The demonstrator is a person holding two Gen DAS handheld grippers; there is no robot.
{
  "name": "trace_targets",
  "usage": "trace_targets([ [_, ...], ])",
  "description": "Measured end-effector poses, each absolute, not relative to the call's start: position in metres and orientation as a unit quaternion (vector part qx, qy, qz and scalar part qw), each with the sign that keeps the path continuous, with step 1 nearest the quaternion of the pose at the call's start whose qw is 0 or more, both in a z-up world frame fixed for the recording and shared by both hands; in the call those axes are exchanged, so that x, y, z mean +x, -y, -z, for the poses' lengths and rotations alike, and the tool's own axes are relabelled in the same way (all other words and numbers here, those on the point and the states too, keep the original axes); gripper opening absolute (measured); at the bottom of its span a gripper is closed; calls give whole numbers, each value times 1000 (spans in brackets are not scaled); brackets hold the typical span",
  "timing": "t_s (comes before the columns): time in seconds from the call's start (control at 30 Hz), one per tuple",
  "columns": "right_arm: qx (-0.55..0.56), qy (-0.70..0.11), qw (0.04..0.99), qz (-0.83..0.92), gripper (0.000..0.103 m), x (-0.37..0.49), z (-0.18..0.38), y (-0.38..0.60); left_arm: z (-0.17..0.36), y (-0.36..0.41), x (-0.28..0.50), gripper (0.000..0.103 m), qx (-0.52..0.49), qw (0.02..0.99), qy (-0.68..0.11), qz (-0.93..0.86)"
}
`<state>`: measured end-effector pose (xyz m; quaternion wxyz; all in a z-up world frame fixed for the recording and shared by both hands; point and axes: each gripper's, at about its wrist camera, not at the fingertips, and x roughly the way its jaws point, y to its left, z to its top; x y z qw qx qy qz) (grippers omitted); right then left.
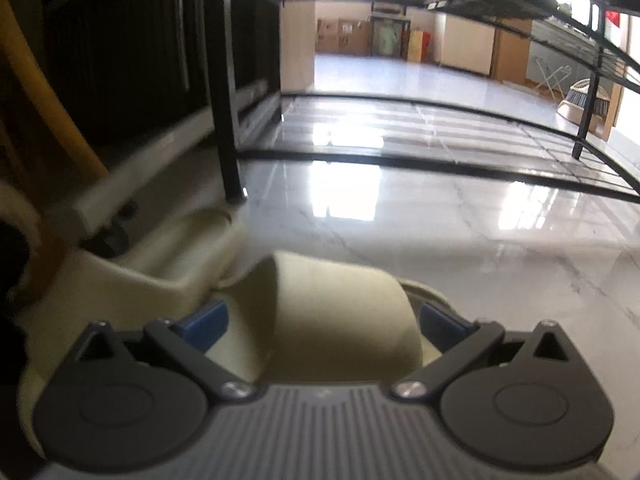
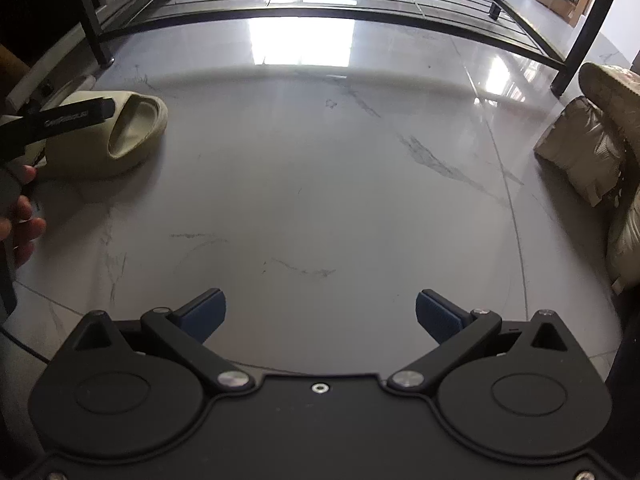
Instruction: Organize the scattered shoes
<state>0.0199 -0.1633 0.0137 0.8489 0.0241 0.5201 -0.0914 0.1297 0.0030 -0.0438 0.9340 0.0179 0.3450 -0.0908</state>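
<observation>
Reaching over a cream slide with the left gripper (image 1: 320, 318).

The cream slide (image 1: 340, 312) lies on the glossy floor (image 1: 460, 232) between the wide-open blue fingers; they straddle it but grip nothing yet. The shoe rack (image 1: 360, 160) stands at 12 o'clock. The right gripper (image 2: 320, 314) hangs wide open and empty, another shoe (image 2: 584, 152) at 2 o'clock. Next, I think, the left fingers must close and lift.
</observation>
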Motion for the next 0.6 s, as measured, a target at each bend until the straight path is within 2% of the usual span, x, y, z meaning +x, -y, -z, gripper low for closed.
trace_targets([
  [0.1, 18, -519, 850, 89, 103, 21, -14, 161, 52, -2, 131, 100, 11, 930, -357, 87],
  [0.17, 17, -516, 852, 89, 103, 20, -16, 161, 53, -2, 129, 83, 9, 926, -363, 104],
  [0.37, 36, -504, 858, 97, 103, 14, -25, 167, 47, -7, 117, 81, -10, 926, -363, 107],
  [0.6, 67, -483, 868, 94, 103, 6, -41, 177, 1, 3, 77, 78, -18, 943, -310, 117],
])
